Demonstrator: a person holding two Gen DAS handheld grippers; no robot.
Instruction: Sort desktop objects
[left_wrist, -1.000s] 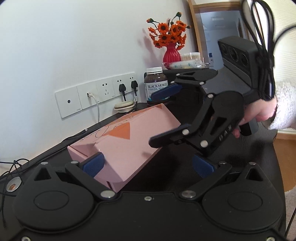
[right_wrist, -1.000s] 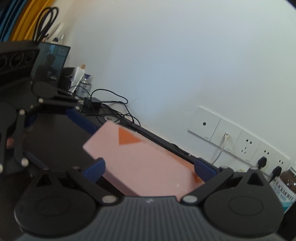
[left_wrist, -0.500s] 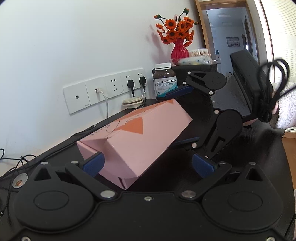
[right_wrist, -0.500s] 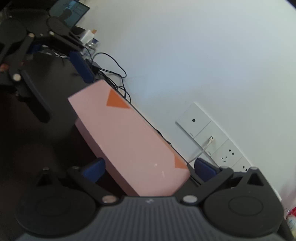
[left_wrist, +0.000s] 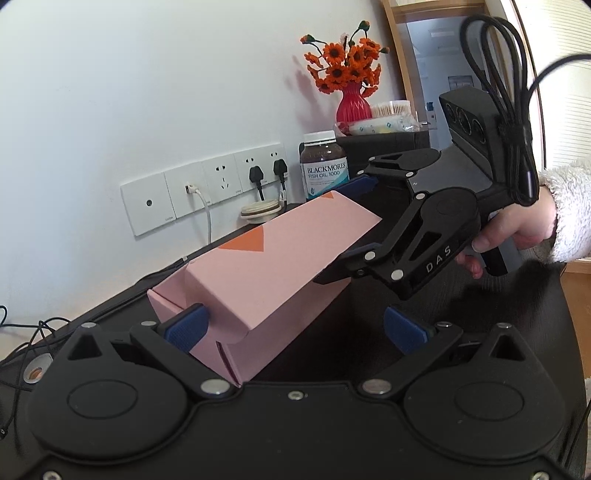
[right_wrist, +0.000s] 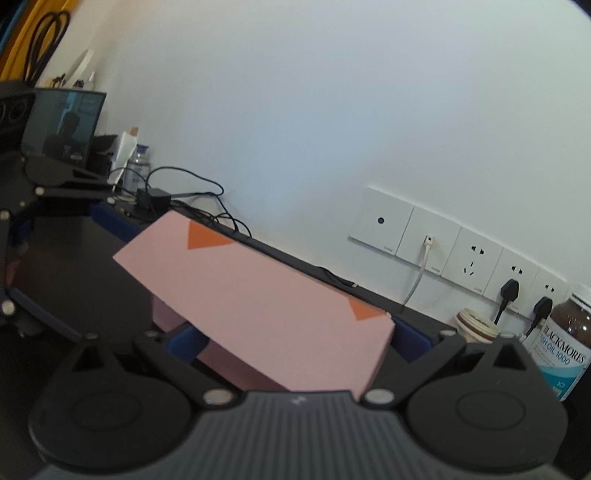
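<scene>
Fingers of the left gripper (left_wrist: 295, 328) stand spread: the left blue pad (left_wrist: 186, 328) touches the near end of the pink carton (left_wrist: 266, 273), the other pad hangs free well to the side, so nothing is pinched here. Carton is a long pink box with orange triangles on its lid, near end low by the black desk (left_wrist: 480, 302), far end raised. Whether the near end rests on the desk I cannot tell.

Farther along, the right gripper (left_wrist: 356, 218) straddles the raised far end, one blue pad above the top edge, one arm under the lower face. In its own view the right gripper (right_wrist: 295, 339) has a pad on each side of the carton's (right_wrist: 258, 302) end; it looks clamped on, though contact on the right pad is partly hidden.

Long axis runs from the left gripper up and away toward the Blackmores fish oil bottle (left_wrist: 325, 166) and the wall sockets (left_wrist: 207, 188), roughly along the wall. Lid flap at the near end sits slightly open.

Progress, as a judgement: early to middle. Carton is lifted at one end but not placed; bottle, a small round tin (left_wrist: 258, 210) and cables behind are untouched. Red vase of orange flowers (left_wrist: 351, 99) stands farthest.
</scene>
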